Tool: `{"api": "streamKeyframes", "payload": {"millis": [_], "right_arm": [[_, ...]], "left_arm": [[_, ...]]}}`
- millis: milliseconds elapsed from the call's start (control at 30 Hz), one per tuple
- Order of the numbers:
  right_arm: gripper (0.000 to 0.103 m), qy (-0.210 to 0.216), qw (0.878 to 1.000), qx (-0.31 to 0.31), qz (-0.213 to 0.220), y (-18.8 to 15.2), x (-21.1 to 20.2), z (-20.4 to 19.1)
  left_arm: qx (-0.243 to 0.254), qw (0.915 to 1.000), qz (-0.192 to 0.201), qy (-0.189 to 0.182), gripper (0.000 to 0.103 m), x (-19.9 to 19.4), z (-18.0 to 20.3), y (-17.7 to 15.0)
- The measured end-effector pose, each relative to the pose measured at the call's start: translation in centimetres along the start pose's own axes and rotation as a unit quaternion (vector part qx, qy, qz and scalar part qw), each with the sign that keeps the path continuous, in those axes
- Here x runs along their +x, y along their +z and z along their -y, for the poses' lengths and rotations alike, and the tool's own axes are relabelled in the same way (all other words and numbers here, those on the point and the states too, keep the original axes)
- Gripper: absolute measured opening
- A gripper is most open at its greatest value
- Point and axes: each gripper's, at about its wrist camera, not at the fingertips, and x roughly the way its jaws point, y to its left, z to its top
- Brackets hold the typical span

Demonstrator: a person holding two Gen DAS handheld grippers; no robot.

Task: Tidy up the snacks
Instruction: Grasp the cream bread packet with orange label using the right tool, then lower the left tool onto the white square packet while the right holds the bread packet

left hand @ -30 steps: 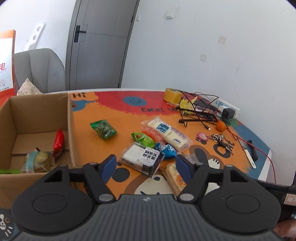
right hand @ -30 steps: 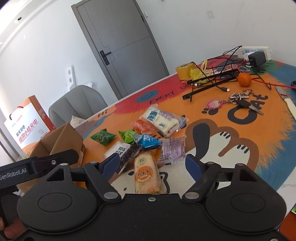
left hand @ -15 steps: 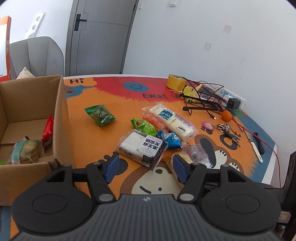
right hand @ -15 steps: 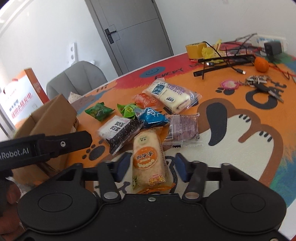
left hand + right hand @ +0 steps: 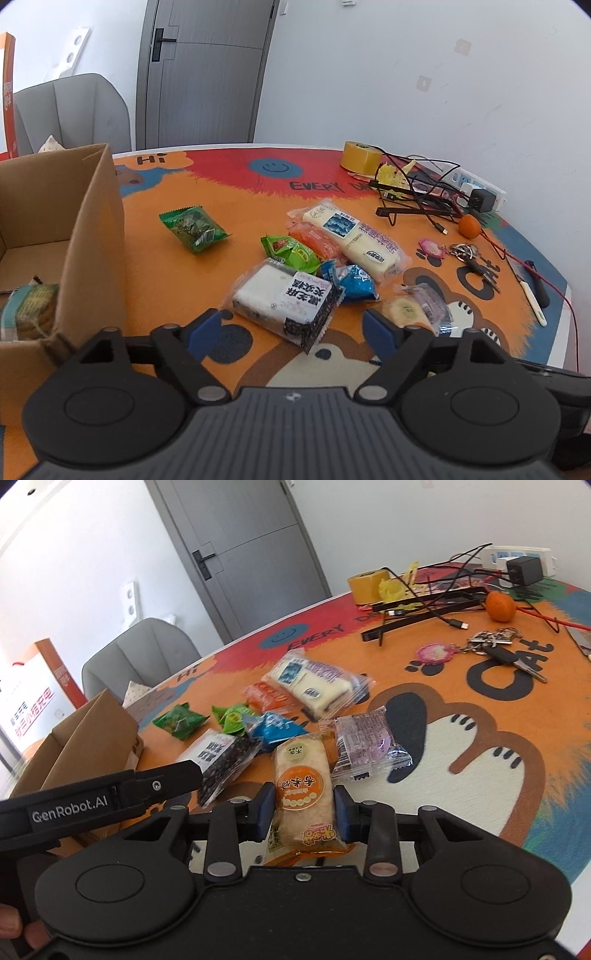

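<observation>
The right gripper (image 5: 303,808) had its fingers closed on one orange rice-cracker packet (image 5: 303,775) lying on the tabletop (image 5: 480,775). The left gripper (image 5: 291,328) hovered with fingers opening, nothing between them, before the black-and-white packet (image 5: 284,299). The cardboard box (image 5: 92,236) wall bounded the left; bare tabletop lay between it and one green packet (image 5: 192,229). Eight loose packets lay clustered.

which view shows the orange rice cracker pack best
The right wrist view: the orange rice cracker pack sits front and centre, label readable, with the right gripper shut on its sides. In the left wrist view only the pack's far end peeks out behind one blue pad of the opening left gripper.
</observation>
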Motion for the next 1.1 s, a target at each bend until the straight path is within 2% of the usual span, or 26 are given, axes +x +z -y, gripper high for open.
{"api": "streamKeyframes", "payload": {"millis": [367, 833, 1100], "right_arm": [[0.035, -0.004, 1.000, 0.008, 0.004, 0.6, 0.3, 0.7], [0.035, 0.001, 1.000, 0.013, -0.001, 0.5, 0.8, 1.0], [0.035, -0.002, 1.000, 0.012, 0.000, 0.4, 0.8, 0.8]], "left_arm": [[0.012, 0.9998, 0.005, 0.013, 0.099, 1.8, 0.2, 1.1], [0.053, 0.9974, -0.014, 0.046, 0.102, 5.2, 0.2, 1.6], [0.060, 0.9970, -0.034, 0.034, 0.101, 6.5, 0.2, 1.4]]}}
